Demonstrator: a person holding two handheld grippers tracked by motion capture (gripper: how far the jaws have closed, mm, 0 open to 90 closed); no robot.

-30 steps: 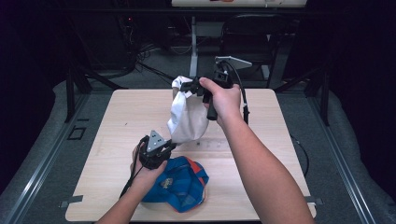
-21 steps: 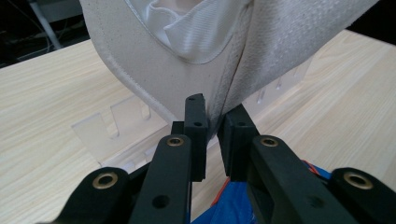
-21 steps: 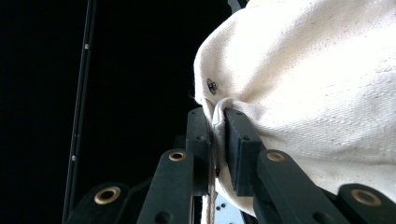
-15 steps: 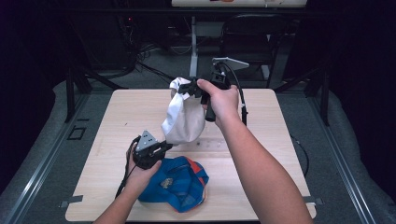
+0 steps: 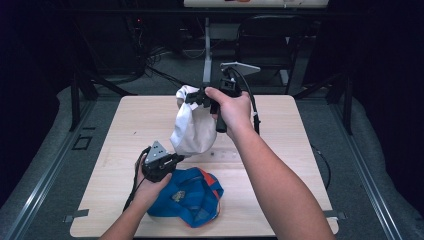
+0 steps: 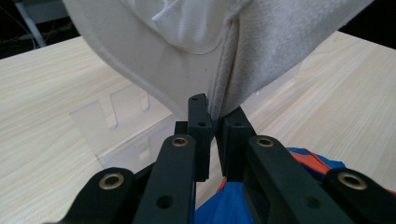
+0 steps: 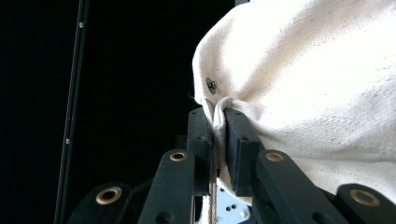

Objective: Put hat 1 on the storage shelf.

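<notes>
Both tongs, left (image 6: pixel 212 116) and right (image 7: pixel 218 121), are clamped on the white cap (image 5: pixel 192 125) above the desk (image 5: pixel 280 150); pulling apart could slip a thin hem free.

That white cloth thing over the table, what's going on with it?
A person is holding a white cloth item up above the wooden table with two hand-held grippers. The right gripper is clamped on its top edge, and the left gripper is clamped on its bottom edge. A blue and orange cloth item lies on the table near the person.
</notes>
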